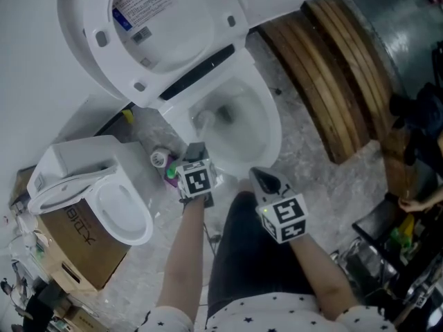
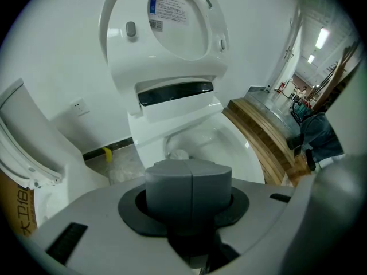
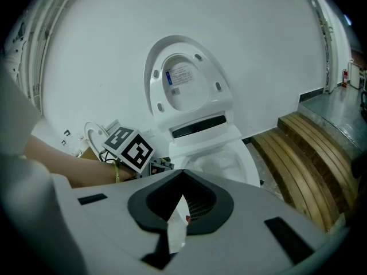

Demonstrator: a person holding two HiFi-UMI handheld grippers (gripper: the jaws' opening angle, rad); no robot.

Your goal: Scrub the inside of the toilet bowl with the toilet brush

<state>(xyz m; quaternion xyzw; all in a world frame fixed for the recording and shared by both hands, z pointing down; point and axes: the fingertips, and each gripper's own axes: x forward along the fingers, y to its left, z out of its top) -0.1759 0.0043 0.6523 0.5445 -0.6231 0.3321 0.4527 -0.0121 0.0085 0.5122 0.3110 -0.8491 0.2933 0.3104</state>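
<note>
Head view | resting toilet brush (image 1: 205, 120) head inside toilet bowl (image 1: 275, 135), lid (image 1: 149, 19) raised | apparently clamping its handle with left gripper (image 1: 196, 151), jaws pressed together | idling right gripper (image 1: 261, 176) beside front rim, jaws closed, empty | judging scrubbing barely begun, bowl walls remaining

The open bowl (image 1: 273, 128) can be entered freely from 6 o'clock, though the toilet brush (image 1: 206, 121) fills its 9 o'clock side, the raised lid (image 1: 159, 40) blocks 11 o'clock, bottles (image 1: 160, 160) and a second toilet (image 1: 104, 192) crowd 8 o'clock, and wooden steps (image 1: 325, 81) wall off 2 o'clock.
</note>
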